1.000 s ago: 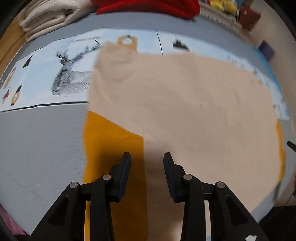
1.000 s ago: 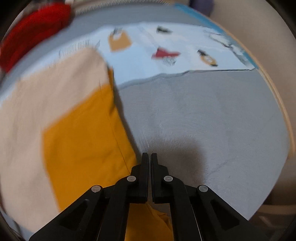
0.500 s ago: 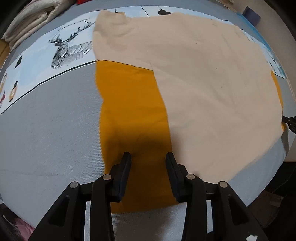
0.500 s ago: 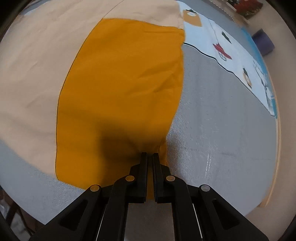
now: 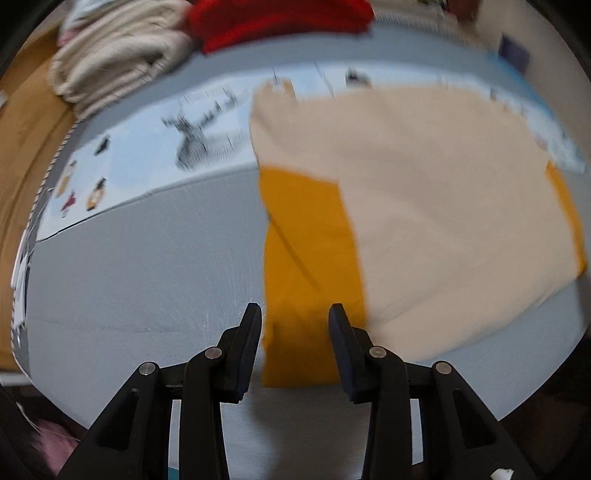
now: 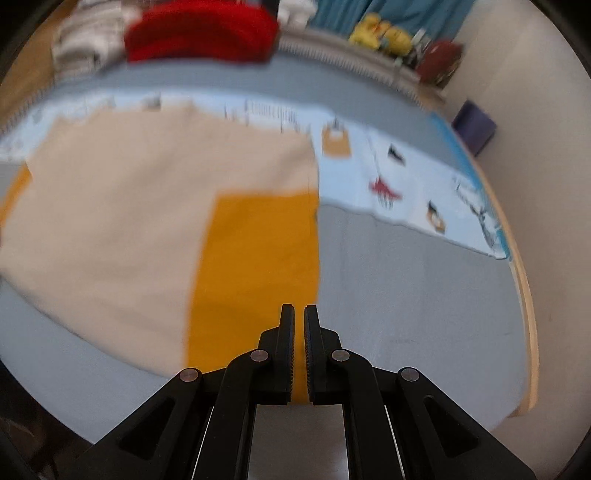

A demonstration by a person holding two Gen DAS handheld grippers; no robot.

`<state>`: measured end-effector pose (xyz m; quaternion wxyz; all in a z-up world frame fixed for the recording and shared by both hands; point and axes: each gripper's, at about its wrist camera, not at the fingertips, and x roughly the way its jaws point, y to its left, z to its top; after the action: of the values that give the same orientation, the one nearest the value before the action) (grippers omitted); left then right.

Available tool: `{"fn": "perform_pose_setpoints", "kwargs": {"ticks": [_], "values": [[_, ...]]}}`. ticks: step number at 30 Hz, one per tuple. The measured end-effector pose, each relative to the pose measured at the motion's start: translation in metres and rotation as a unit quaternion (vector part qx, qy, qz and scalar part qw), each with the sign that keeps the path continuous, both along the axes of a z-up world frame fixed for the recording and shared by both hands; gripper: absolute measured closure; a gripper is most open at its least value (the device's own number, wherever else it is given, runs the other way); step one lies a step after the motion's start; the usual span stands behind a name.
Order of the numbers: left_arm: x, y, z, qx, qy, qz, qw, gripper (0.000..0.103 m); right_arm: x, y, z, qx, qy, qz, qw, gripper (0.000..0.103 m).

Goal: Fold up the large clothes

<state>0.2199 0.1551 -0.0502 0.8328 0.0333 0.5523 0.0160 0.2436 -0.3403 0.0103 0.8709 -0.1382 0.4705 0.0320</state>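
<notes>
Looking along left claw (image 5: 294,317): its jaws stand wide apart with nothing between the pads; it hangs over the near edge of the garment.
Garment, left view: a large beige garment (image 5: 436,206) lies spread flat ahead and to the right of the claw, with an orange sleeve (image 5: 306,236) directly ahead, its near end reaching between the two fingers in the picture.
Bedding, left view: grey bed cover (image 5: 140,280) fills the space left of the claw; a pale blue printed sheet (image 5: 147,158) with a deer figure lies farther ahead on the left.
Far edge, left view: a cream folded pile (image 5: 118,74) and a red bundle (image 5: 280,22) sit well beyond the garment; all is blurred.
Right claw (image 6: 299,314): the jaws are nearly together, a thin gap left; whether cloth is pinched I cannot tell.
Garment, right view: the other orange sleeve (image 6: 258,258) runs straight ahead from the fingertips, beige cloth to its left.
Bedding, right view: grey cover to the right of the claw, printed sheet beyond it.
Background, right view: yellow toys (image 6: 380,31) and a purple box (image 6: 474,127) far ahead right.
</notes>
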Motion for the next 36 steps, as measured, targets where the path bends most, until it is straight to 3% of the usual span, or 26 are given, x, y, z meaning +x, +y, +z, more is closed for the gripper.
{"fn": "perform_pose_setpoints", "kwargs": {"ticks": [5,9,14,21,23,25,29,32,34,36], "values": [[-0.038,-0.015,0.040,-0.041,-0.063,0.033,0.9966,0.068,-0.018,0.019,0.024,0.018,-0.044,0.011,0.999,0.097],[-0.072,-0.033,0.042,-0.059,-0.093,0.049,0.9927,0.076,-0.034,0.036,0.039,0.044,-0.062,0.015,0.997,0.097],[-0.101,-0.047,0.034,-0.083,-0.104,0.073,0.9884,0.087,-0.056,0.052,0.040,0.078,-0.064,0.013,0.995,0.097],[-0.100,-0.046,0.006,-0.103,-0.126,0.076,0.9837,0.090,-0.070,0.081,0.039,0.092,-0.073,0.041,0.992,0.097],[-0.094,-0.041,-0.009,-0.111,-0.101,0.099,0.9837,0.092,-0.065,0.088,0.032,0.095,-0.069,0.045,0.992,0.097],[-0.090,-0.033,-0.015,-0.148,-0.100,0.120,0.9767,0.092,-0.060,0.094,0.026,0.096,-0.063,0.048,0.992,0.097],[-0.088,-0.020,-0.025,-0.178,-0.091,0.145,0.9690,0.092,-0.046,0.106,0.017,0.116,-0.046,0.048,0.991,0.097],[-0.091,-0.004,-0.034,-0.216,-0.080,0.173,0.9577,0.092,-0.034,0.124,0.006,0.129,-0.023,0.061,0.990,0.097],[-0.091,0.008,-0.046,-0.256,-0.061,0.191,0.9456,0.090,-0.028,0.137,-0.001,0.132,-0.007,0.071,0.989,0.097],[-0.090,0.018,-0.056,-0.286,-0.046,0.206,0.9349,0.082,-0.020,0.153,-0.014,0.132,0.016,0.086,0.987,0.097]]}}
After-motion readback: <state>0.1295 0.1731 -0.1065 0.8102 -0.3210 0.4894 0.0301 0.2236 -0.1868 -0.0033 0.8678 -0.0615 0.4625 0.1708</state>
